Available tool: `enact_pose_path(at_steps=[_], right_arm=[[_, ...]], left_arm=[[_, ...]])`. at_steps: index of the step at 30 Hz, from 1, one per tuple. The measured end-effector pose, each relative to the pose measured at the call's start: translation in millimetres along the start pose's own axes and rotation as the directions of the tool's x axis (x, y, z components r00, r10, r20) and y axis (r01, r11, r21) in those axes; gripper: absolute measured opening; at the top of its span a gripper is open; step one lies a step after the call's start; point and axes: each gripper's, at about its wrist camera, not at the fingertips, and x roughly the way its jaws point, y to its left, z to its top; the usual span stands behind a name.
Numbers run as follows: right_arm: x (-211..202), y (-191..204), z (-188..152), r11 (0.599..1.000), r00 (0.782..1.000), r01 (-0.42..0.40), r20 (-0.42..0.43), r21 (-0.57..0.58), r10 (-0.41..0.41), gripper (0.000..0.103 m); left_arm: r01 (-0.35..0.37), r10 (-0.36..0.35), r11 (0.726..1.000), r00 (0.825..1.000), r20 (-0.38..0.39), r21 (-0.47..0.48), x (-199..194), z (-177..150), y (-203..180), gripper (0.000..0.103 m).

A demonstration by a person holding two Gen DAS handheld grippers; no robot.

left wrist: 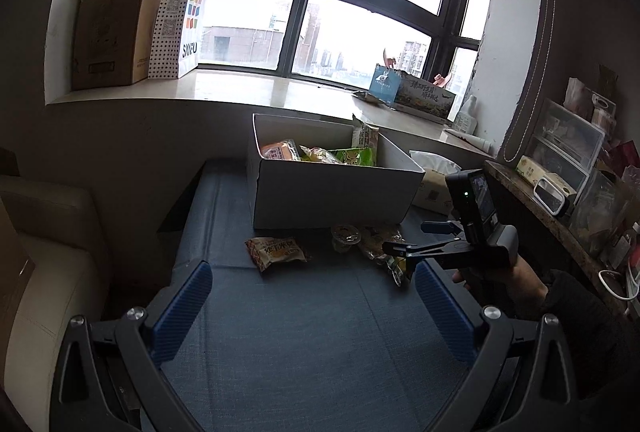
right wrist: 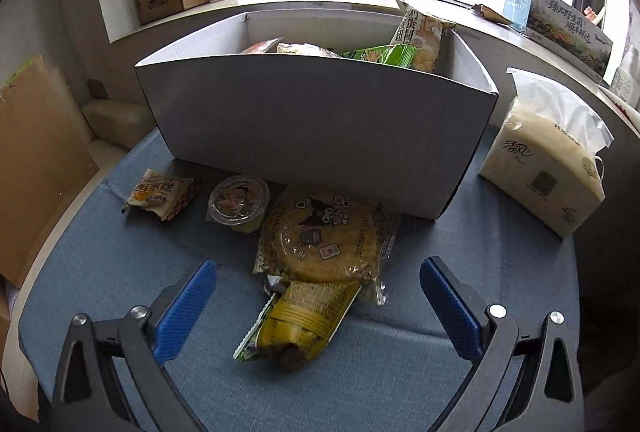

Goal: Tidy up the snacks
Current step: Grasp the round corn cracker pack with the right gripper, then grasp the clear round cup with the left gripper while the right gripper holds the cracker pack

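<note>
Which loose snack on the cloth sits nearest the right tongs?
The yellow packet, lying between the open right tongs. The round cartoon bag, jelly cup and small orange packet lie farther, by the box.

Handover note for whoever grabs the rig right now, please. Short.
Left tongs: open, empty, above the blue table cloth.
Right tongs: open, empty, hovering over the yellow snack packet.
Done: several packets already in the white box.
Left on the cloth in front of the box: orange-brown packet, jelly cup, round cartoon-print pack, yellow snack packet.
The tissue pack beside the box is not a snack.
</note>
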Motion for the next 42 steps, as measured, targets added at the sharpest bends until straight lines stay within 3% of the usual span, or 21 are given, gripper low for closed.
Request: enact_pose_path(at_steps=[3, 7, 9, 11, 13, 18, 23, 28, 32, 38, 42], right_arm=[[26, 6, 11, 0.997, 0.996, 0.063, -0.057, -0.046, -0.065, 0.103], [50, 12, 20, 0.996, 0.991, 0.067, -0.113, -0.067, -0.074, 0.103], [60, 11, 20, 0.996, 0.987, 0.066, -0.143, -0.056, -0.074, 0.098], [59, 7, 17, 0.999, 0.991, 0.039, -0.128, -0.024, -0.041, 0.084], [54, 8, 14, 0.999, 0.993, 0.040, -0.108, -0.028, -0.043, 0.078], [26, 5, 8, 1.000, 0.999, 0.023, -0.040, 0.012, -0.022, 0.077], [-38, -6, -1, 0.998, 0.996, -0.002, 0.089, 0.068, -0.004, 0.077], [-109, -15, -20, 0.994, 0.976, -0.047, 0.216, 0.103, 0.024, 0.077], [-151, -18, -43, 0.992, 0.957, -0.042, 0.289, 0.122, 0.005, 0.077], [-181, -38, -89, 0.978, 0.948, -0.060, 0.317, 0.202, -0.007, 0.077], [-187, -47, -112, 0.967, 0.953, -0.047, 0.301, 0.249, -0.031, 0.077]], left_arm=[[-0.003, 0.003, 1.000, 1.000, -0.002, -0.004, 0, -1, 2, 0.103], [0.004, -0.004, 1.000, 1.000, -0.016, -0.006, 3, -5, 2, 0.103], [0.005, -0.005, 1.000, 1.000, -0.023, -0.003, 5, -6, 2, 0.103], [0.004, -0.004, 1.000, 1.000, -0.026, 0.003, 6, -7, 1, 0.103], [0.004, -0.004, 1.000, 1.000, -0.028, 0.003, 6, -8, 1, 0.103], [0.008, -0.007, 1.000, 0.999, -0.037, 0.008, 10, -9, -2, 0.103], [0.030, -0.028, 0.999, 0.997, -0.068, 0.031, 28, -4, -12, 0.103], [0.065, -0.058, 0.996, 0.992, -0.115, 0.066, 72, 7, -35, 0.103], [0.084, -0.069, 0.993, 0.983, -0.171, 0.080, 130, 16, -52, 0.103], [0.017, 0.002, 0.998, 0.950, -0.313, 0.058, 234, 15, -57, 0.103], [-0.023, 0.031, 0.999, 0.933, -0.359, 0.026, 275, 13, -51, 0.102]])
